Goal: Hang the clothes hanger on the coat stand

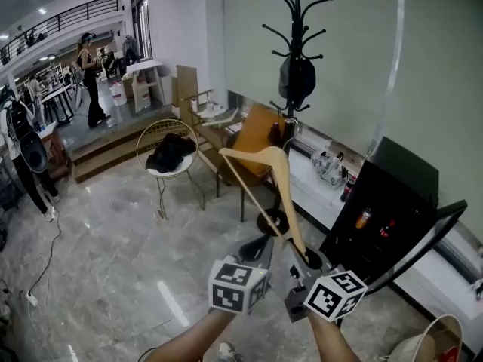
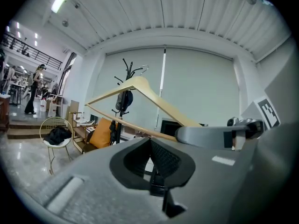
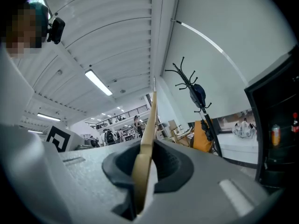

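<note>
Coat stand (image 1: 296, 59) behind the hanger (image 1: 253, 154), chair (image 1: 175, 173) to its left, cabinet (image 1: 392, 194) to its right

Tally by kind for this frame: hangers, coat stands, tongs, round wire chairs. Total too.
hanger: 1
coat stand: 1
tongs: 2 (left tongs, right tongs)
round wire chair: 1
Total: 5
</note>
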Tool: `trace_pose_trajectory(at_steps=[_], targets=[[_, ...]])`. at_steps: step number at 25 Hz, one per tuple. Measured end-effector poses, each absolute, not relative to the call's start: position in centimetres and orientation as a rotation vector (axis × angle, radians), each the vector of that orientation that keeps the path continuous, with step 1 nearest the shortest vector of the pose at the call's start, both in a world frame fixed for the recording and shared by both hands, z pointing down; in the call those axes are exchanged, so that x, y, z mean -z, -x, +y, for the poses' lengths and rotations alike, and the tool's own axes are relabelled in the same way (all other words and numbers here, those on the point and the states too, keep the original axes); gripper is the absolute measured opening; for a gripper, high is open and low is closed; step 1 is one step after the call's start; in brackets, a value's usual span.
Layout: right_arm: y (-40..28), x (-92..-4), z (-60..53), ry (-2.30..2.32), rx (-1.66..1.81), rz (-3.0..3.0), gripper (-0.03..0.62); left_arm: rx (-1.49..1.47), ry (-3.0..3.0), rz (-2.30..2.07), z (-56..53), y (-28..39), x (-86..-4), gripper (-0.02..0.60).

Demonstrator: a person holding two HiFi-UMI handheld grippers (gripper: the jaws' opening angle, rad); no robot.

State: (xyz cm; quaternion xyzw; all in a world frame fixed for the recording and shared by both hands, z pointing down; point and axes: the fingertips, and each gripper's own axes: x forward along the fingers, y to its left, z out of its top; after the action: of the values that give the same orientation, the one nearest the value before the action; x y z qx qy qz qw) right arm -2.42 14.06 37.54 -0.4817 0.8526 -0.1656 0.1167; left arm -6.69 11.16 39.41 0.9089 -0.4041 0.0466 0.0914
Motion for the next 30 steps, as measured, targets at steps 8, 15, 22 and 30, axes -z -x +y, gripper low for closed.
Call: trace_pose_trajectory(at_steps=[8, 15, 22, 30], targets=[[5.5, -38.0, 9.3, 1.500, 0.482, 2.487, 0.043, -0.131, -2.716, -1.091, 6.1, 8.9, -39.4, 0.005], [7.7, -37.9, 6.5, 1.545, 0.495, 2.439, 0.043, -0.119, -2.741, -1.023, 3.4, 10.9, -39.2, 0.005], [9.7, -37.5, 4.9, 1.564, 0.480, 2.420, 0.041, -0.106, -2.756, -0.999, 1.7, 13.0, -38.9, 0.005], [9.6, -37.2, 3.5, 1.565, 0.459, 2.383, 0.041, -0.113, -2.774, -1.000, 0.6, 13.5, -38.8, 0.005]])
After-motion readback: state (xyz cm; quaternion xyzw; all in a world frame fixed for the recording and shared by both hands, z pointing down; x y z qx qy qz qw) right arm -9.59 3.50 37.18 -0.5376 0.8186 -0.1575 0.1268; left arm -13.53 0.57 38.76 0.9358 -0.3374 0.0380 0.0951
